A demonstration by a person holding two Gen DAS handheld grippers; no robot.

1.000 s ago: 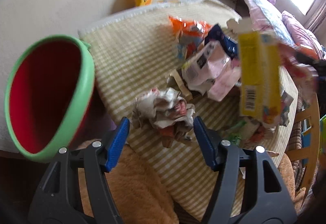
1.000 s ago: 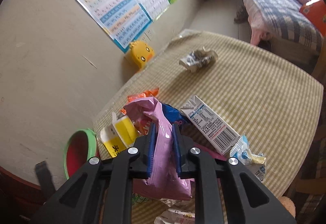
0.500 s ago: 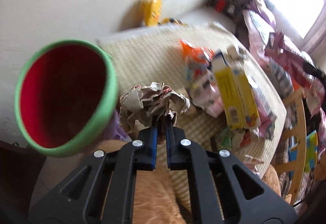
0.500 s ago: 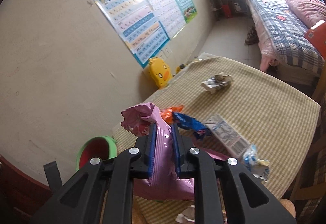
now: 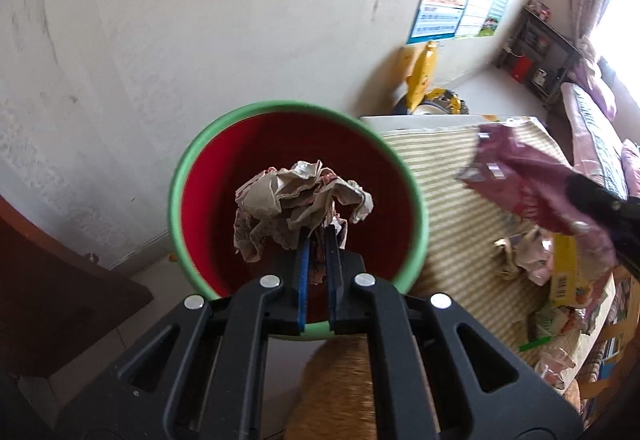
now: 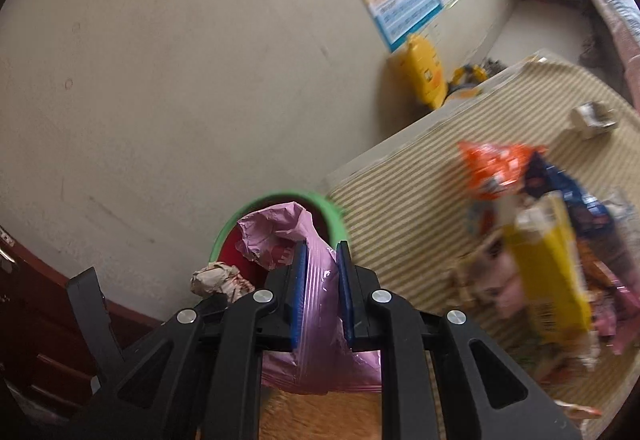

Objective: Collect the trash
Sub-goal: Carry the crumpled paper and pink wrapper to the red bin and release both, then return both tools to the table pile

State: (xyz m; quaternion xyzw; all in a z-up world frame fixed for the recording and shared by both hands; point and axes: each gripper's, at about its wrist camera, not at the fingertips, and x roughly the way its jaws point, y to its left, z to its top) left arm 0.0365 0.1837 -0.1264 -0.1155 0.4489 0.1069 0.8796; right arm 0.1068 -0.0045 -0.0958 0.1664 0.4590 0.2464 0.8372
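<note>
The left gripper point(image 5: 316, 236), having just pinched the crumpled paper point(image 5: 296, 203) off the table point(image 5: 452, 167), now holds it over the bin point(image 5: 180, 175), while the right gripper point(image 6: 322, 252), clamped on the pink bag point(image 6: 280, 236), has arrived beside it, so both pieces appear ready for release.
</note>
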